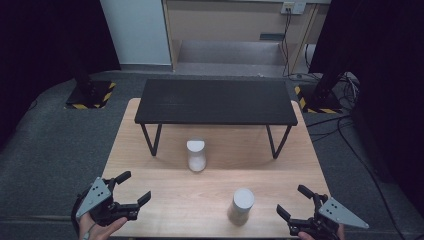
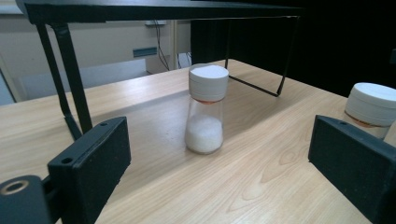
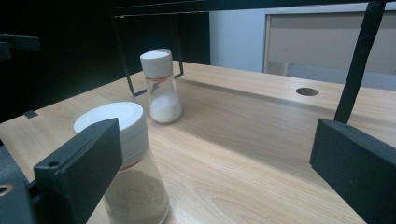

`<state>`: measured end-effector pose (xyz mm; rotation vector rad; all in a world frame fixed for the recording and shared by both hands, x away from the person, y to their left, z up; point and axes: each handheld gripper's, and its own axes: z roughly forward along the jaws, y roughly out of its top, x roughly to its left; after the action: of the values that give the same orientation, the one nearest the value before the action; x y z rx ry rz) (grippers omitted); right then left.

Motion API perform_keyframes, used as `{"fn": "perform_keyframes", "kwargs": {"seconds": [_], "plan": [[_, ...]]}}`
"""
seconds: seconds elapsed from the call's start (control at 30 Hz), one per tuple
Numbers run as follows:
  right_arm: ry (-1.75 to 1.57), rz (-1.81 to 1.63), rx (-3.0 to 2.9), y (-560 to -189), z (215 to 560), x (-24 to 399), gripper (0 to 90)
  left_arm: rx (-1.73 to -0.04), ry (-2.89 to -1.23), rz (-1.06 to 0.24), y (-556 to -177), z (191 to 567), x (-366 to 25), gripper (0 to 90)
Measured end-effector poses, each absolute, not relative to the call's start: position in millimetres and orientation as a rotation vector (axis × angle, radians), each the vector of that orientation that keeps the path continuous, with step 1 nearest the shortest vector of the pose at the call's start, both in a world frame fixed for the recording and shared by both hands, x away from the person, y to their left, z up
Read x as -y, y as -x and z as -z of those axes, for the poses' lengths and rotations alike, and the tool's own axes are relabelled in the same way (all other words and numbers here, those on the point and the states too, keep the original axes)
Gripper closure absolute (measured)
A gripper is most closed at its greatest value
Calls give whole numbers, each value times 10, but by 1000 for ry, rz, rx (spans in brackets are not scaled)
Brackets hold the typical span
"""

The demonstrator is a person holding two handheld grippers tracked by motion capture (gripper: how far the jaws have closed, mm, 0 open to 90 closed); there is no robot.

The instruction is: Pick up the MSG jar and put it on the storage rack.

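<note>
Left gripper: the left gripper [image 1: 131, 189] was held low at the near left corner of the wooden table [image 1: 150, 200]; its jaws stood wide apart with nothing between them, aimed toward the middle of the table.
White-grain shaker, look: the white-grain shaker [image 1: 196, 155] was a clear bottle with a waist narrowing under a broad white cap, a thin orange ring beneath the cap, and white grains filling roughly the lower third [image 2: 204, 114].
White-grain shaker, place: it stood on the table near the centre, just in front of the black shelf [image 1: 215, 102], between the shelf's legs, apart from both grippers.
White-grain shaker, axis: its long axis was vertical, cap pointing straight up, base flat on the wood.
Brown-grain shaker, look: the brown-grain shaker [image 1: 241, 205] had the same clear body and white cap, with brownish-grey grains in its lower part [image 3: 133, 186].
Brown-grain shaker, place: it stood nearer and to the right of the other shaker, close to the near edge, left of the right gripper and not touching it.
Brown-grain shaker, axis: upright as well, cap up.
Right gripper: the right gripper [image 1: 295, 202] sat at the near right corner, jaws spread wide and holding nothing.
</note>
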<state>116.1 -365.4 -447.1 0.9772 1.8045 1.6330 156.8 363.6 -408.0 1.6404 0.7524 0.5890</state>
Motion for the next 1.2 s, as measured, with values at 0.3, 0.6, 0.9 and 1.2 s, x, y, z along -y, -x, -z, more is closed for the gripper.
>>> {"fn": "perform_keyframes", "kwargs": {"seconds": [0.3, 0.6, 0.9, 1.2], "plan": [[-971, -1644, -1797, -1145, 4482, 3663, 25, -753, -1626, -590, -1558, 4094, -3651, 36], [-957, -1654, -1806, -1161, 4490, 3671, 18, -748, -1632, -586, -1573, 4088, -3649, 27], [-943, -1657, -1816, -1167, 4487, 3673, 11, -733, -1638, -581, -1581, 4067, -3644, 11], [-931, -1659, -1819, -1167, 4490, 3675, 11, -715, -1646, -565, -1619, 4000, -3679, 5]]}}
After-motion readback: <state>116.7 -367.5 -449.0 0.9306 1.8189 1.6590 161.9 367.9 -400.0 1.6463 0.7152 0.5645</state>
